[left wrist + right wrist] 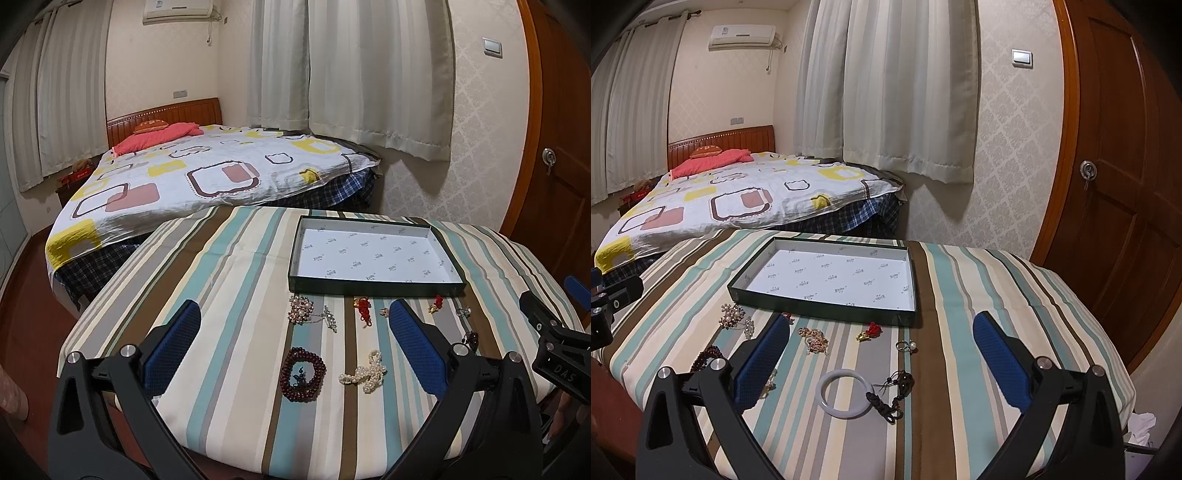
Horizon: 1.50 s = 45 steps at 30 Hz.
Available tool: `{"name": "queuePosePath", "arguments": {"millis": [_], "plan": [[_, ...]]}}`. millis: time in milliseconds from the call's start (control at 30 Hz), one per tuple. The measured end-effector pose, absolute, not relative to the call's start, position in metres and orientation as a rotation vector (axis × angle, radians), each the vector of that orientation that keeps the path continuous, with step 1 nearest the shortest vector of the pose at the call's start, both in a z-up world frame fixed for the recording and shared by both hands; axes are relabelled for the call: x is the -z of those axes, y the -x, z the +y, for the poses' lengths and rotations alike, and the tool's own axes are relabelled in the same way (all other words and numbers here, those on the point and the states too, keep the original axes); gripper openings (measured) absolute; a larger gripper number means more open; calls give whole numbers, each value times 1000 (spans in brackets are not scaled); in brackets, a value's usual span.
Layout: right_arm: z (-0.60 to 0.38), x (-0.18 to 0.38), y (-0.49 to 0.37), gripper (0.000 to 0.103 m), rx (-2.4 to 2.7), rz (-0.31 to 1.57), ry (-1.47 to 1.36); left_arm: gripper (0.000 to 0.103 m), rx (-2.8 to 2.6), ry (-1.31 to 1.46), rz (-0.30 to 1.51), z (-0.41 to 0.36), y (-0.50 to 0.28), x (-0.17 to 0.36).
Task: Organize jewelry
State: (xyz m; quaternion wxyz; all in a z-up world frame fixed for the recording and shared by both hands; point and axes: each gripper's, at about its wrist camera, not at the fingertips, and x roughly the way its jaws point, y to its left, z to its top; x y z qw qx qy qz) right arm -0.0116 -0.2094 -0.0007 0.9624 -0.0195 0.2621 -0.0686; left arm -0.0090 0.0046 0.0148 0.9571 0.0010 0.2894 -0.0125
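**Two empty claws hovering over jewelry and a shallow tray**

A worktop [229, 295] covered in a striped cloth is carrying a shallow dark-rimmed tray [820, 308] with a white printed lining, sitting toward the far edge with nothing lying in it. Jewelry is lying loose on the cloth between the tray and the near edge.

The left claw [295, 325] is hanging above the near edge with its blue-padded fingers spread wide apart, gripping nothing. Between those fingers a dark red bead bracelet [303, 373] is lying beside a heap of white pearls [365, 372]. Closer to the tray, a pearl brooch cluster [301, 314] and a red knotted charm [364, 310] are resting just beside the tray's near wall.

The right claw [882, 330] is likewise standing wide apart and empty. Below it a white bangle [845, 394] is lying flat, touching a dark cord bracelet [894, 397]. A small ring [905, 346] and a red-and-gold charm [868, 331] are lying nearer the tray, and a gold chain tangle [814, 339] is sitting by the left finger.
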Motion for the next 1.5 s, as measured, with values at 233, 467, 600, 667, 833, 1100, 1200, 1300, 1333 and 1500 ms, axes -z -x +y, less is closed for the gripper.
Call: {"name": "queuePosePath", "arguments": {"millis": [233,467,600,667,833,1100,1200,1300,1333,1500], "plan": [[-209,2,11,97,139,532,39,99,23,-3,587,6,9,-14],[-209,3,11,97,140,533,39,99,23,-2,588,10,8,-12],[-208,4,11,97,140,534,40,99,24,-1,591,10,8,-12],[-208,4,11,97,140,534,39,99,23,0,591,11,8,-12],[-208,5,11,97,139,535,39,99,22,-1,591,13,8,-11],[-207,7,11,97,140,535,41,99,22,-1,592,12,8,-11],[-207,7,11,97,138,536,39,99,23,-2,592,12,8,-11],[-208,7,10,97,139,536,40,99,24,-1,593,14,8,-11],[-207,7,10,97,138,536,40,99,22,-1,592,12,8,-11],[-207,7,10,97,139,537,39,99,23,-2,593,11,7,-11]]}}
